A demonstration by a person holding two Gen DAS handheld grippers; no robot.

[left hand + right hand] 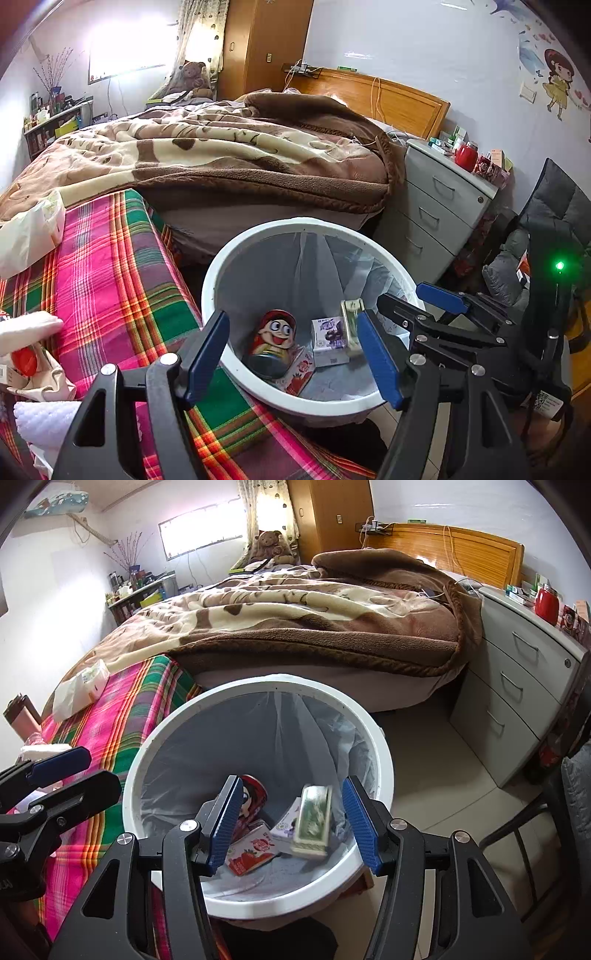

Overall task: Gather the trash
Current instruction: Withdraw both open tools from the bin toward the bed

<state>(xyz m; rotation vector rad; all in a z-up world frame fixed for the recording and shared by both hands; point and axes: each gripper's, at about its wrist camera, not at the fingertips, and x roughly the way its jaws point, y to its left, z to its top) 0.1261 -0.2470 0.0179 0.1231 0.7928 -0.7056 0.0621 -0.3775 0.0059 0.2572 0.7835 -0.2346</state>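
Now over bin (373,738): my right gripper (288,823) spread empty, green carton (312,821) upright at 12 o'clock; left gripper (291,354) likewise wide.

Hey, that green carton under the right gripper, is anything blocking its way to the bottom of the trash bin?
Nothing visible does. The green carton is blurred and free between the open right gripper fingers, already below the white rim of the trash bin. Under it lie only earlier trash: a purple carton and a strawberry carton.
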